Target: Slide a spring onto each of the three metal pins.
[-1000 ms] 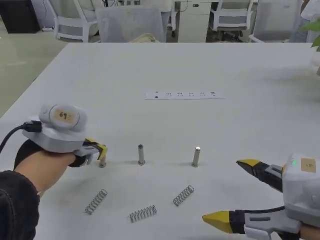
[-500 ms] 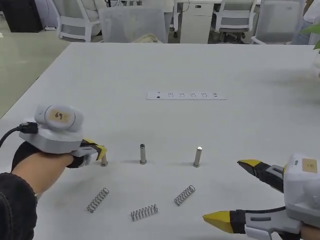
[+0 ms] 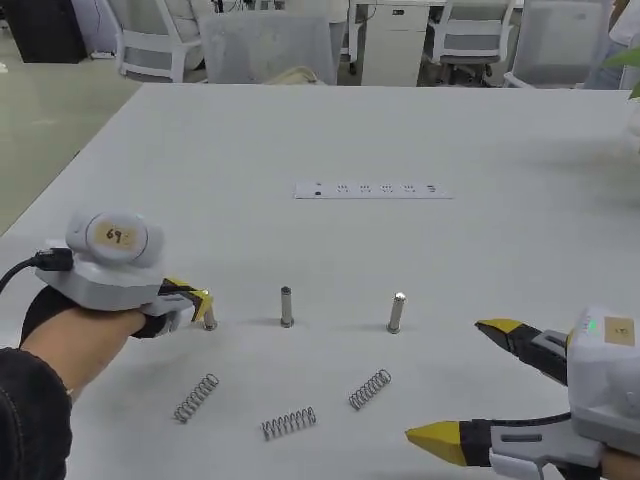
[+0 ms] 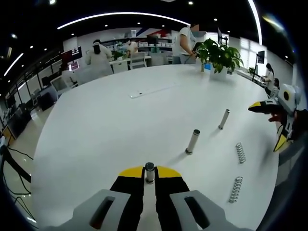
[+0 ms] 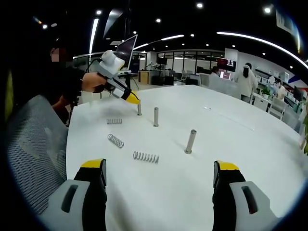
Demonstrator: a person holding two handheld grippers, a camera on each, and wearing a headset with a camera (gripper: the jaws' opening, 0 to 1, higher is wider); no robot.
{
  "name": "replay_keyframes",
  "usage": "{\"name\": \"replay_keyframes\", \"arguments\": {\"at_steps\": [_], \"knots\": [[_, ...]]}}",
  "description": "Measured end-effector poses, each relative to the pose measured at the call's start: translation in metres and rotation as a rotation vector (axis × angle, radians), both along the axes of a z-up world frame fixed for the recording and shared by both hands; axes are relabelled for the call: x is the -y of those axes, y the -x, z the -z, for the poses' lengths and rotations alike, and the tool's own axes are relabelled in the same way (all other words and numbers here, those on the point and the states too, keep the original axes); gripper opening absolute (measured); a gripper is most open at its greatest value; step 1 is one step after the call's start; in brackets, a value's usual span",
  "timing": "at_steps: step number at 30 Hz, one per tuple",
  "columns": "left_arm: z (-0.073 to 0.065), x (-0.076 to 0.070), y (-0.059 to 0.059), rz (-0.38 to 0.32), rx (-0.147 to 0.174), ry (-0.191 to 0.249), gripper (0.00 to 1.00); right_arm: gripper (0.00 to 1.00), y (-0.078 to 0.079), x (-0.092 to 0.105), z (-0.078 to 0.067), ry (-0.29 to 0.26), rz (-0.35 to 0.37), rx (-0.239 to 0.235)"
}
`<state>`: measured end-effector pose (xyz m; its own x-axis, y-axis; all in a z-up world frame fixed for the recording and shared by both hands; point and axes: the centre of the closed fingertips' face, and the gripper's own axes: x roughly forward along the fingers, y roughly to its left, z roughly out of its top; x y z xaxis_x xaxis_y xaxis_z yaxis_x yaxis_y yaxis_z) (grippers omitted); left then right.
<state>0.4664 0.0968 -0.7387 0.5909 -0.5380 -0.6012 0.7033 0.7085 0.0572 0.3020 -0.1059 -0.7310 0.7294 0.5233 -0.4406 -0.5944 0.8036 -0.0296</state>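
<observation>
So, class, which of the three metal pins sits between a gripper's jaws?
The leftmost pin in the head view: the left gripper has its jaws closed on it, while the middle pin and right pin stand free.

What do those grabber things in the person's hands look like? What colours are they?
Both are white and grey, with yellow-tipped jaws. The left gripper has a rounded top, a tan sticker reading 69 and a black cable. The right gripper is boxier, with a tan label and a green light. The person's sleeve is dark.
</observation>
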Motion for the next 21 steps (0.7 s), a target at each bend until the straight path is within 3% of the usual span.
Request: {"name": "replay_keyframes", "arguments": {"at_steps": [21], "knots": [[-0.0008,-0.0022,0.0041,-0.003,0.008,0.009,0.11,0.91,0.0002,0.0001,0.0003,0.005,-0.007,-0.001]]}}
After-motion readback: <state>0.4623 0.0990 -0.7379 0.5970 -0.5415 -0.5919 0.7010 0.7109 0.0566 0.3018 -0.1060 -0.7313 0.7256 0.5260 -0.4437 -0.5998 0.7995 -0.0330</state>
